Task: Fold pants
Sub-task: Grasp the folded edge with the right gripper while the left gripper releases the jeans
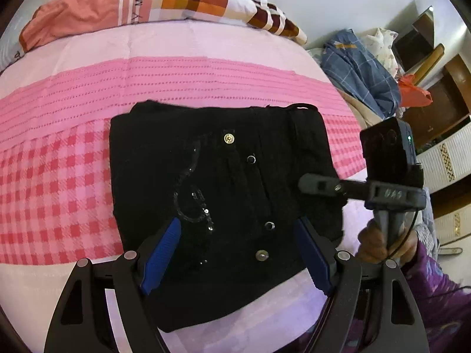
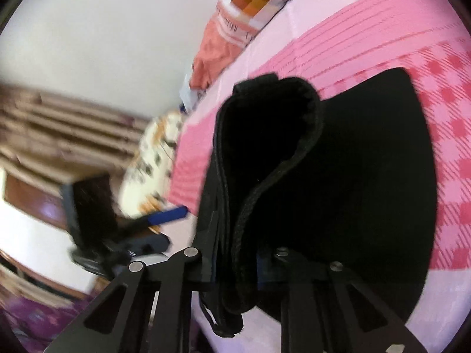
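I am seeing the black pants (image 1: 223, 194), folded into a block, lying on the pink bed (image 1: 59, 182). My left gripper (image 1: 235, 253) is hovering over them, its 2 blue pads (image 1: 162, 259) spread, gripping nothing. My right gripper (image 2: 235, 267) is clenching the pants' thick edge (image 2: 265, 200).

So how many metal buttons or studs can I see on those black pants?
4 on the black pants: gold one nearest the pillows, two dark studs below, silver one nearest the camera. Folds may hide more.
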Motion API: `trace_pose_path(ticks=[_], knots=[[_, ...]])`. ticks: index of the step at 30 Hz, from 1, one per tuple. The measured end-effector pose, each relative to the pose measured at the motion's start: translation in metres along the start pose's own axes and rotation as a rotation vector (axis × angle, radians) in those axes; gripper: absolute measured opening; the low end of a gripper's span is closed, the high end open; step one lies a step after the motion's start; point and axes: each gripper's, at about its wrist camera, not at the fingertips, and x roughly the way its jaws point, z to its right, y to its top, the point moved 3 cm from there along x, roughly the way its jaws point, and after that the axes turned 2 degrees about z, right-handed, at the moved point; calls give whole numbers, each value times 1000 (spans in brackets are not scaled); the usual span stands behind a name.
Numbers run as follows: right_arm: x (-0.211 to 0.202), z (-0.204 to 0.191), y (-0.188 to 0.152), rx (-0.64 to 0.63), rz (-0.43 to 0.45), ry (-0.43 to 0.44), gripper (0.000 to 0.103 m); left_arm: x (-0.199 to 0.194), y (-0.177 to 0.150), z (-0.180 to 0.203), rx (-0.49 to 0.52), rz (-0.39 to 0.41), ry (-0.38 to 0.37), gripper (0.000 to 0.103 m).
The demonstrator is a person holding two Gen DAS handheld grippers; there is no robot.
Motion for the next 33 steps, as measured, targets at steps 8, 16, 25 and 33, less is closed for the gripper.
trace_pose_path(ticks=[8,16,25,33], knots=[[-30,58,-10,244,56,83,27,33,6,23,103,31,1,80],[-58,82,-25,422,135,311,76,21,-4,32,145,119,-40,81],[-93,21,-56,36,91,-62,76,7,-16,26,113,130,-30,81],[-32,14,-56,23,-55,-89,17,6,-29,23,93,98,-18,81]])
